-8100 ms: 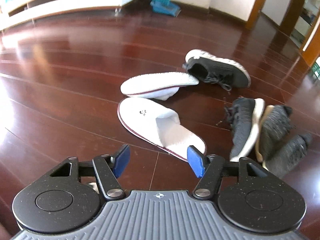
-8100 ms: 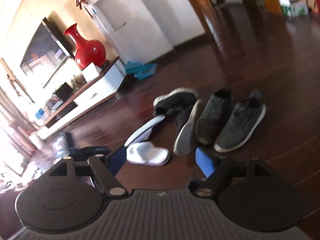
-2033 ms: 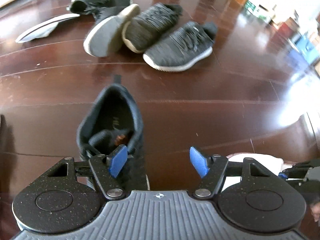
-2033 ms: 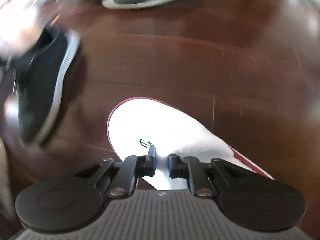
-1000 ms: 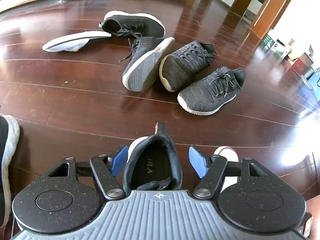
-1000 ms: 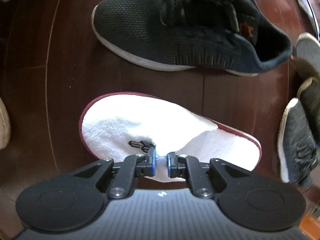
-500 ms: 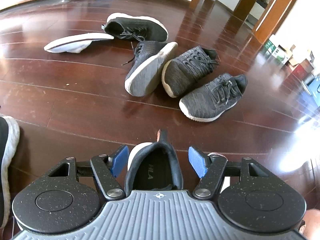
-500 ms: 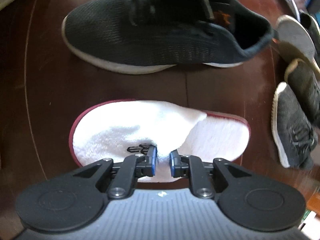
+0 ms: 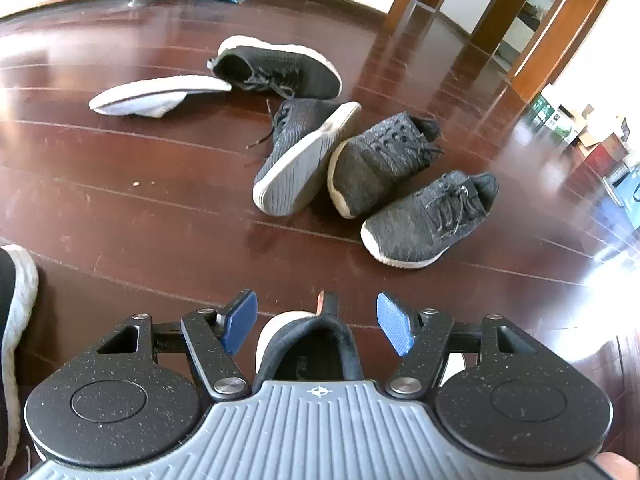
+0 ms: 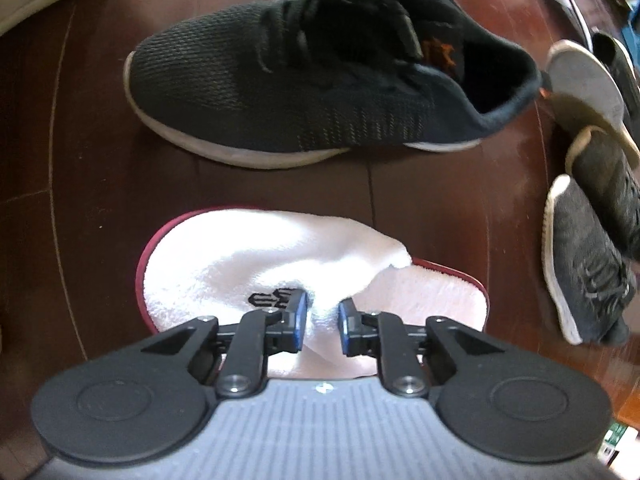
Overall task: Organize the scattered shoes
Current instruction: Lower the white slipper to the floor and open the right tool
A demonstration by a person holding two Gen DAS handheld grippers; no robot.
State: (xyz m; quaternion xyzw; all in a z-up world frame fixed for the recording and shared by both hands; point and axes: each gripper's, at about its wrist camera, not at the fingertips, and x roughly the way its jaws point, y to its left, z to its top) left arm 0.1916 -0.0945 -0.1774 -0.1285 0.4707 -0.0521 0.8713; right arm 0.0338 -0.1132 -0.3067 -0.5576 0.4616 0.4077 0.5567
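between the right gripper pads, a fold of fluffy white terry slipper with a dark red rim is sitting pinched, the jaws nearly together. just beyond the slipper, a black mesh sneaker with a white sole is lying parallel on the glossy dark wood floor. over that sneaker's padded heel, the left gripper is hanging with its blue pads spread wide, touching nothing. farther past it, three grey knit sneakers are huddling, one tipped sole-up, then another black sneaker beside an overturned white slipper.
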